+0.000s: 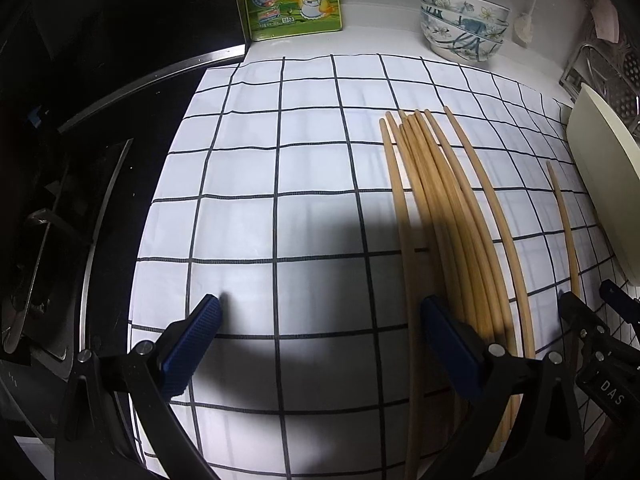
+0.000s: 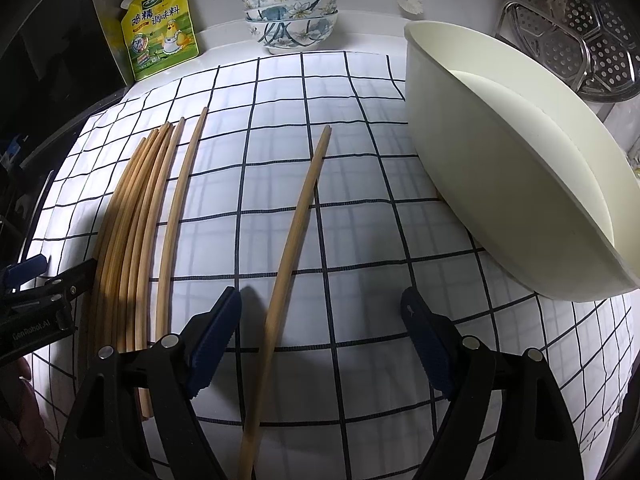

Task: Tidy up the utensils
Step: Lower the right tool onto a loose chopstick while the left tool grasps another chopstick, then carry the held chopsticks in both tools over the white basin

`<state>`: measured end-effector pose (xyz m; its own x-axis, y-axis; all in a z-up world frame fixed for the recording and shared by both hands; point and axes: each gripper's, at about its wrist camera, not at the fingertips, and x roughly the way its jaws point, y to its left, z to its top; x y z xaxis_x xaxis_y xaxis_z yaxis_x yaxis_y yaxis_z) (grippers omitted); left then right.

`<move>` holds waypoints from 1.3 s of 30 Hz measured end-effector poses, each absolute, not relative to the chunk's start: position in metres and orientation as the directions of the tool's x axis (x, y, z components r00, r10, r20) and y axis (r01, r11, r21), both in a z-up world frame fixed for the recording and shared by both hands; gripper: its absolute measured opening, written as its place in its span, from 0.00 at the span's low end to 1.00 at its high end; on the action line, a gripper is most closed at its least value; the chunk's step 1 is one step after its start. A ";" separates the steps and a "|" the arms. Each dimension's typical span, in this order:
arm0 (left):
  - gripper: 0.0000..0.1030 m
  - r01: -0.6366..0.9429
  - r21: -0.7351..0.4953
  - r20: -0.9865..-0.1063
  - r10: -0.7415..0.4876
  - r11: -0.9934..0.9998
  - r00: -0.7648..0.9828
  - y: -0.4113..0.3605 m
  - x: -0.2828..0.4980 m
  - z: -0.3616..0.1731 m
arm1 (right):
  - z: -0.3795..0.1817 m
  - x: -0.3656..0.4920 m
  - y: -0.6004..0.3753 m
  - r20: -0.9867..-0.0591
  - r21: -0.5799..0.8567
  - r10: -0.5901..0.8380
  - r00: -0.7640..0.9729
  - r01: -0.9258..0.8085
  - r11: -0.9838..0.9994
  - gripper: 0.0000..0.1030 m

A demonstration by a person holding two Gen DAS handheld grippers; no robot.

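Bright cloth (image 1: pixel 280 168), dark shadowed foreground, heavy fisheye bending at edges.

The left gripper (image 1: pixel 322 320) hovers low with its jaws wide apart, blue pads (image 1: pixel 192 344) pointing toward 12 o'clock. The right gripper (image 2: pixel 320 316), at its 3 o'clock, is likewise spread and empty.

I am working in a home kitchen: black gas hob (image 1: pixel 60 208) beside the white worktop (image 1: pixel 380 42), yellow chicken-seasoning pouch (image 2: pixel 162 28), stacked blue-floral ceramic bowls (image 2: pixel 290 14), perforated steel steamer tray (image 2: pixel 580 40), pale wooden chopsticks (image 2: pixel 132 216).
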<state>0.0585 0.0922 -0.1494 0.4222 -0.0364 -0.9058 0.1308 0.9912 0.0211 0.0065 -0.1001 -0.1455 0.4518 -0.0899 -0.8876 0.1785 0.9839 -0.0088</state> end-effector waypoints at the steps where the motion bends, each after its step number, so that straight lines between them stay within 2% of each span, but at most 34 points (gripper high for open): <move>1: 0.94 0.130 0.018 -0.906 -0.039 0.991 0.422 0.093 0.059 -0.150 | -0.145 0.007 -0.100 -0.887 -0.007 -0.088 0.454 0.176 0.984 0.75; 3: 0.91 0.129 0.009 -0.906 -0.047 0.992 0.421 0.094 0.060 -0.150 | -0.145 0.009 -0.099 -0.885 -0.009 -0.087 0.457 0.169 0.986 0.72; 8: 0.72 0.142 -0.003 -0.904 -0.064 0.990 0.423 0.088 0.060 -0.146 | -0.144 0.009 -0.094 -0.881 -0.011 -0.076 0.468 0.139 0.990 0.62; 13: 0.56 0.166 -0.011 -0.903 -0.081 0.986 0.421 0.083 0.060 -0.143 | -0.142 0.012 -0.089 -0.884 -0.015 -0.063 0.462 0.107 0.994 0.43; 15: 0.39 0.177 -0.013 -0.904 -0.087 0.984 0.418 0.081 0.061 -0.141 | -0.141 0.013 -0.087 -0.886 -0.013 -0.058 0.461 0.099 0.995 0.34; 18: 0.12 0.190 -0.020 -0.908 -0.097 0.982 0.408 0.079 0.063 -0.139 | -0.140 0.015 -0.083 -0.889 -0.021 -0.058 0.454 0.087 0.996 0.10; 19: 0.08 0.192 -0.022 -0.910 -0.099 0.981 0.404 0.079 0.064 -0.139 | -0.141 0.015 -0.083 -0.890 -0.023 -0.059 0.452 0.084 0.996 0.07; 30: 0.07 0.155 -0.068 -0.937 -0.117 0.986 0.329 0.093 0.066 -0.134 | -0.123 0.013 -0.091 -0.900 0.103 0.056 0.433 0.085 0.991 0.06; 39: 0.07 0.125 -0.066 -0.916 -0.110 0.990 0.387 0.091 0.055 -0.084 | -0.078 0.009 -0.101 -0.853 0.204 0.161 0.497 0.033 0.979 0.06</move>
